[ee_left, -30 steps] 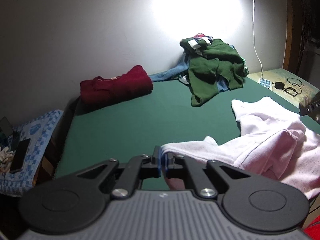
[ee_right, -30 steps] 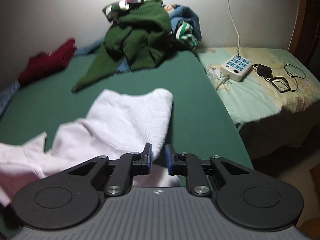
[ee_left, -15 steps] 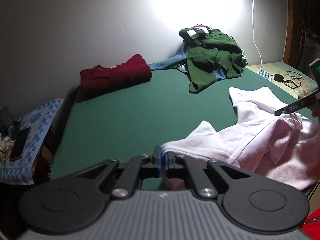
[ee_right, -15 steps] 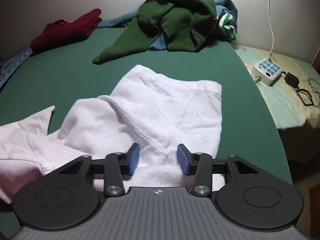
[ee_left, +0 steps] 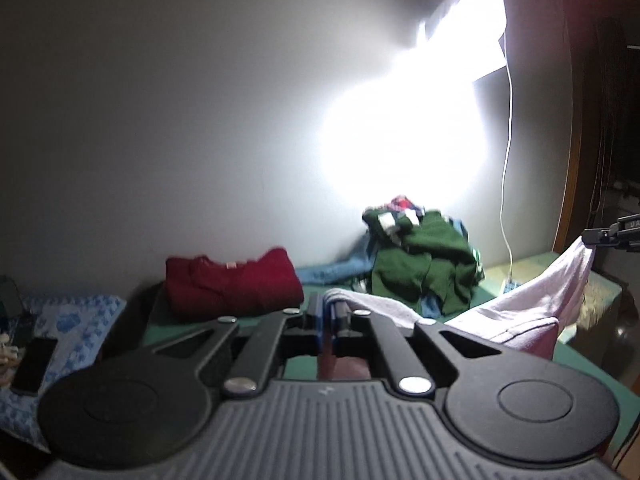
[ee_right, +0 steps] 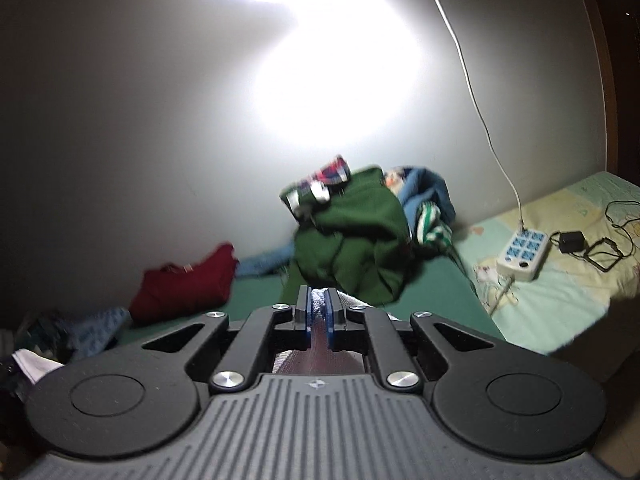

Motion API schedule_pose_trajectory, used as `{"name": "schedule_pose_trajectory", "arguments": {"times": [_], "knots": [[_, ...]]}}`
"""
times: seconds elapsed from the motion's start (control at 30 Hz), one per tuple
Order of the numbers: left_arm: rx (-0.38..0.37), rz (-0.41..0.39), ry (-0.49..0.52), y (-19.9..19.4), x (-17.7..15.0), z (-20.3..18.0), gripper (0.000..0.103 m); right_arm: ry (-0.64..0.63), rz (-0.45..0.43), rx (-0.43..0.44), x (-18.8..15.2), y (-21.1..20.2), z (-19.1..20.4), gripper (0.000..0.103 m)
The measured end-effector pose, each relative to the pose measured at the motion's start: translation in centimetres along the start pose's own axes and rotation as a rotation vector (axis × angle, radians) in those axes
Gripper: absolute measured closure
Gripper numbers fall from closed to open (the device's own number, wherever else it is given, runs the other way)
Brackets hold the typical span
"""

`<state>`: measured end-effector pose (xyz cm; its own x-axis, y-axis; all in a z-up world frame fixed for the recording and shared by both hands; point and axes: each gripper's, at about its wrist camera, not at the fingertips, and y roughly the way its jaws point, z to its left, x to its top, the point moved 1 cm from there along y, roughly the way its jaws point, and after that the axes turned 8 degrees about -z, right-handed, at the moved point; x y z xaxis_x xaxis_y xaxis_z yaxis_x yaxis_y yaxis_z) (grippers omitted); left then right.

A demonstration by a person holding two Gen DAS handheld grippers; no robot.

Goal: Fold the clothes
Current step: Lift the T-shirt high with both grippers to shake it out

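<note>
Green cloth (ee_left: 500, 314) covers the table under a glaring wall (ee_left: 160, 120).

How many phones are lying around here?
1 clearly: a dark phone on the blue patterned cloth, far left. A second dark shape behind it is unclear; others may be hidden.

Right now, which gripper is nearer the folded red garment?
Left. The left gripper hangs just right of the red garment; the right gripper holds the pink cloth further right.
</note>
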<state>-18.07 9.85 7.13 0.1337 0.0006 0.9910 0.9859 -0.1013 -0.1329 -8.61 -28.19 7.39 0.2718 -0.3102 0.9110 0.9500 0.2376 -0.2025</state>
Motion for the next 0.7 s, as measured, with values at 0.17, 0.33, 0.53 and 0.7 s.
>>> {"name": "schedule_pose_trajectory", "arguments": {"times": [0.17,0.33,0.53,0.7], "knots": [[0.021,-0.16,0.03,-2.7,5.2,1.3,0.1,0.049,-0.211,0.065,4.9,-4.7,1.8,0.096],[0.037,-0.294,0.107,-6.5,8.8,1.3,0.1,0.043,-0.355,0.142,7.6,-8.6,4.6,0.096],[0.087,-0.42,0.159,-10.5,13.1,1.6,0.099,0.047,-0.514,0.228,10.3,-12.6,7.3,0.096],[0.151,-0.47,0.192,-12.1,16.9,1.8,0.096,0.024,-0.586,0.28,12.7,-14.4,9.2,0.096]]}}
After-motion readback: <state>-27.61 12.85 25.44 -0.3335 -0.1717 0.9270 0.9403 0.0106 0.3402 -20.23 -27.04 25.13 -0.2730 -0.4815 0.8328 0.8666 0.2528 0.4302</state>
